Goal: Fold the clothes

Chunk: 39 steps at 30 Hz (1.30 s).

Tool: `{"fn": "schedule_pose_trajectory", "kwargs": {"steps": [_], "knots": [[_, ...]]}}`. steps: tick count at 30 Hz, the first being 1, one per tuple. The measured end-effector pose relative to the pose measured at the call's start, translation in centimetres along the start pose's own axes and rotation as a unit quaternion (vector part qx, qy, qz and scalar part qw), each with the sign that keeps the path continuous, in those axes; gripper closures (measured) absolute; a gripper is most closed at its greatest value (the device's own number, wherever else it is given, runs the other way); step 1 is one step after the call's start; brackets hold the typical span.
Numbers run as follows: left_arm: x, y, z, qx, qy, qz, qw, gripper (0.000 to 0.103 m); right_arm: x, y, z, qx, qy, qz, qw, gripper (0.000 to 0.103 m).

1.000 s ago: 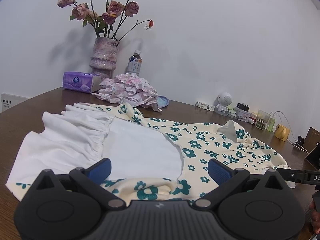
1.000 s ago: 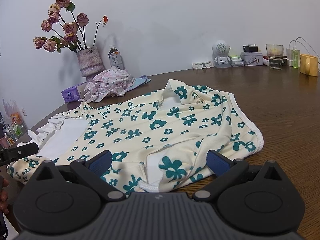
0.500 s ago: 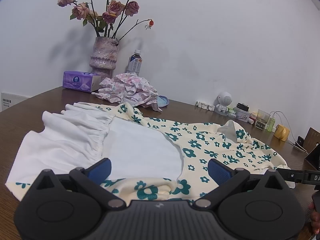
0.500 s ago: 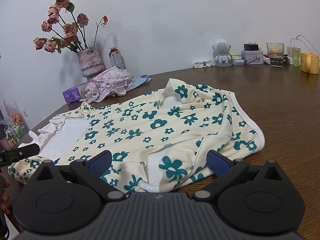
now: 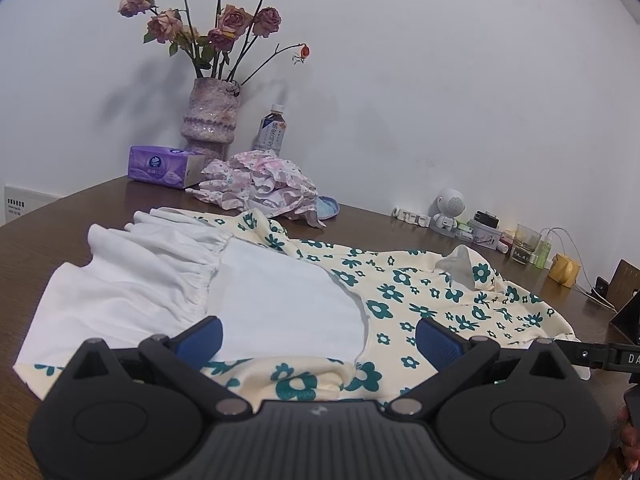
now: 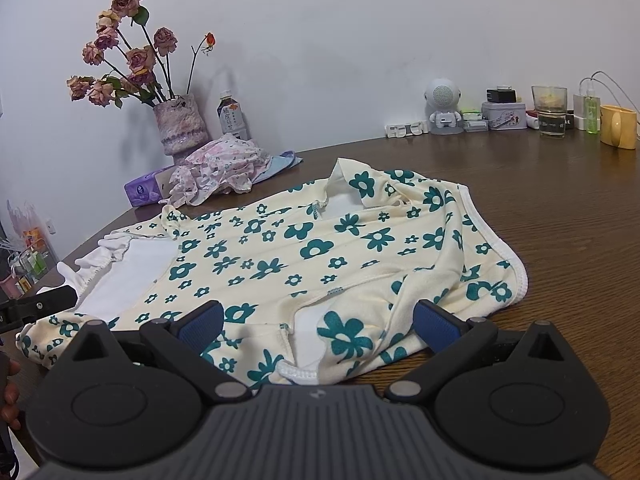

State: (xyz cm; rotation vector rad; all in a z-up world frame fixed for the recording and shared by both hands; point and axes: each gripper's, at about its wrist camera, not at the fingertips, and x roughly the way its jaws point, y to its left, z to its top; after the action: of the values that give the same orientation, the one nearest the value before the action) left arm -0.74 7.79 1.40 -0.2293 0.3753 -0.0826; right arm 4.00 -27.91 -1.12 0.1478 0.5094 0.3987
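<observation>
Left gripper [image 5: 318,338] fingers spread wide, right gripper [image 6: 318,326] likewise, floral dress [image 6: 304,256] ungripped

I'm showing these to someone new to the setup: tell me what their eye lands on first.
The cream garment with teal flowers spreads across the middle of the brown table, its white lining turned up at the end near the left gripper. Both the left gripper and the right gripper sit open at its near edge, holding nothing. By the wall, a vase of dried roses rises over a crumpled pink garment.
</observation>
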Motion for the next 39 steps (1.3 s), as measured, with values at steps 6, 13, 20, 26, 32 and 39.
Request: {"fn": "schedule_pose_trajectory", "kwargs": {"steps": [6,13,20,26,32,39], "knots": [[0.1,0.1,0.1,-0.002,0.003,-0.001,1.0000,0.000,-0.1,0.0,0.0,0.000,0.000,0.002,1.000,0.000],[0.2,0.2,0.0,-0.003,0.005,-0.005,1.0000,0.000,-0.1,-0.1,0.0,0.000,-0.002,0.002,1.000,0.000],[0.2,0.2,0.1,-0.003,0.006,-0.005,1.0000,0.000,-0.1,-0.1,0.0,0.000,-0.003,0.002,1.000,0.000],[0.2,0.3,0.0,-0.006,0.006,-0.008,0.9999,0.000,-0.1,0.0,0.0,0.000,-0.004,0.001,1.000,0.000],[0.5,0.6,0.1,-0.014,0.019,-0.016,0.9996,0.000,-0.3,0.3,-0.1,-0.008,-0.012,-0.009,1.000,0.000],[0.9,1.3,1.1,-0.011,0.049,-0.044,0.9978,0.000,0.2,0.8,0.4,-0.028,0.011,-0.043,0.999,0.001]]}}
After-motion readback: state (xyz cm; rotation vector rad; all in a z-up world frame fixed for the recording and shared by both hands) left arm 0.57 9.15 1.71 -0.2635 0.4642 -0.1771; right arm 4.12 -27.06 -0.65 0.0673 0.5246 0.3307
